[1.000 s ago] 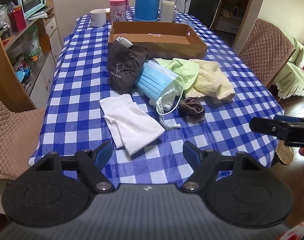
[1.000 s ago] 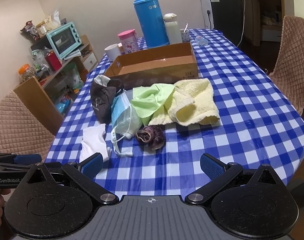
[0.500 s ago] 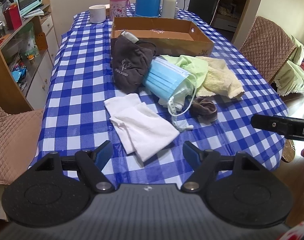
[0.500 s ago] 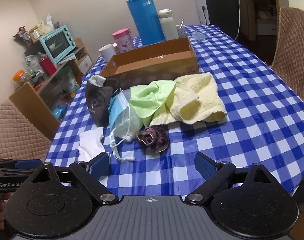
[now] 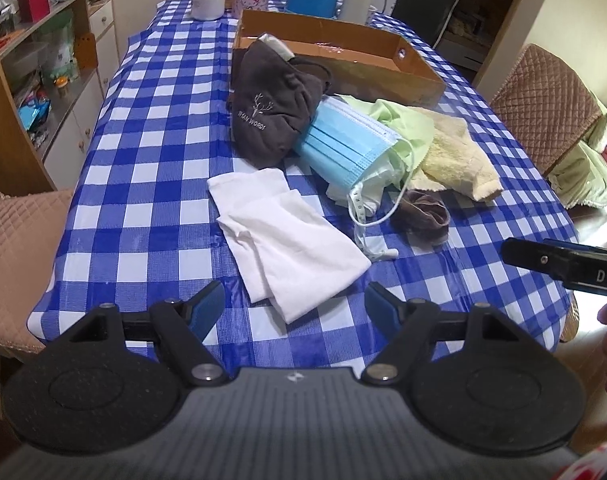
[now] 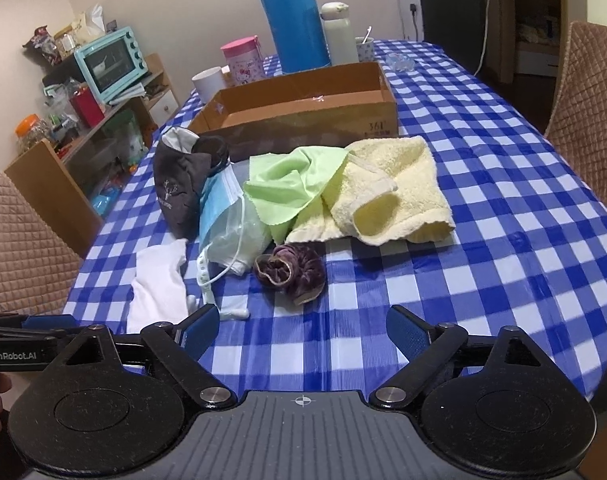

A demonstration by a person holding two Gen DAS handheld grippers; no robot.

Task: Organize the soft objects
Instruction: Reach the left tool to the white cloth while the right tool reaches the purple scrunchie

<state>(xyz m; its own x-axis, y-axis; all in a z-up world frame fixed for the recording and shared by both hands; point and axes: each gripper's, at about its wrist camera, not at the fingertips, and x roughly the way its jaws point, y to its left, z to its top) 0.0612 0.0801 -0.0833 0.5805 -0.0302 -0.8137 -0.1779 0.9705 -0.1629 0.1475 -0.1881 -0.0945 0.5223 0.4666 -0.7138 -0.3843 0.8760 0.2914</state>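
Observation:
A pile of soft things lies mid-table in front of a cardboard box [image 5: 343, 60] [image 6: 303, 112]: a white cloth [image 5: 287, 240] [image 6: 159, 284], a dark brown pouch [image 5: 271, 112] [image 6: 179, 188], a blue face mask [image 5: 347, 144] [image 6: 227, 220], a green cloth [image 5: 399, 120] [image 6: 295, 188], a yellow towel [image 5: 455, 160] [image 6: 391, 192] and a purple-brown scrunchie [image 5: 423, 216] [image 6: 291, 268]. My left gripper [image 5: 295, 308] is open and empty, just short of the white cloth. My right gripper [image 6: 303, 328] is open and empty, just short of the scrunchie.
A blue thermos [image 6: 293, 16], white bottle [image 6: 339, 32], pink jar [image 6: 243, 56] and white mug [image 6: 209, 82] stand behind the box. Padded chairs [image 5: 543, 100] [image 6: 19, 240] flank the checked table [image 6: 503, 220]. A shelf with a teal oven [image 6: 111, 62] stands at the left.
Both grippers have moved forward toward the pile; the cloths look nearer and larger. Both stay open. Nothing on the table has moved.

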